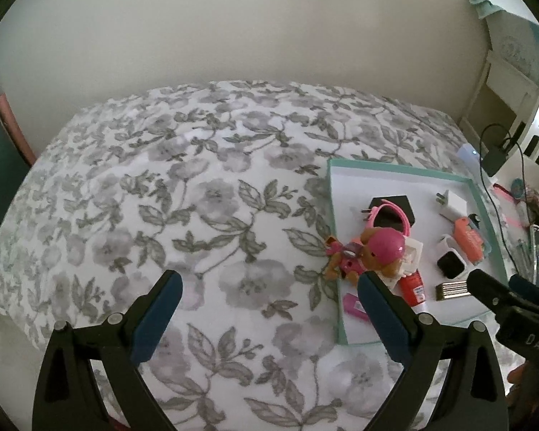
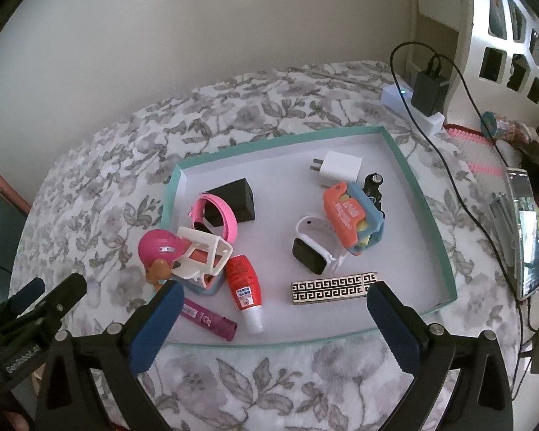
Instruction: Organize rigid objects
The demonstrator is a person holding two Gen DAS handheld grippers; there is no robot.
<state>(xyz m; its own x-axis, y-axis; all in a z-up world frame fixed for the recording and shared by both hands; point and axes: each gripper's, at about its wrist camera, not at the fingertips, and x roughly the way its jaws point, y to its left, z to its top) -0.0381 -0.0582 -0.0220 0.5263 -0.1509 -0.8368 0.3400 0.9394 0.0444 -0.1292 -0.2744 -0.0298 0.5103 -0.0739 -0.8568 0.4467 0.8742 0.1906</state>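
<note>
Right wrist view shows the toy figure (image 2: 158,255) with its pink helmet lying across the left wall of the shallow teal tray (image 2: 427,212), half in and half out on the floral bedspread (image 2: 100,165). I judge it light, hard plastic, knobbly and smooth on the helmet, so it would likely slip there; I would take it across the narrower brown-and-pink body instead. A white plastic frame (image 2: 206,255) leans against it and touches it, so lifting the toy could drag that along.

Inside the tray lie a pink band (image 2: 221,212) against a black box (image 2: 239,197), a red tube with a white cap (image 2: 242,287), a purple stick (image 2: 208,318), a patterned bar (image 2: 336,287), a white smartwatch (image 2: 316,248), an orange-and-blue case (image 2: 352,219), a white plug (image 2: 337,167) and a small black item (image 2: 373,185) that I cannot identify. All look stiff and light.

My right gripper (image 2: 275,307) has its blue pads spread wide above the tray's near edge, holding nothing. My left gripper (image 1: 269,298) is equally wide apart and empty over the bedspread, the toy just beside its right finger.
</note>
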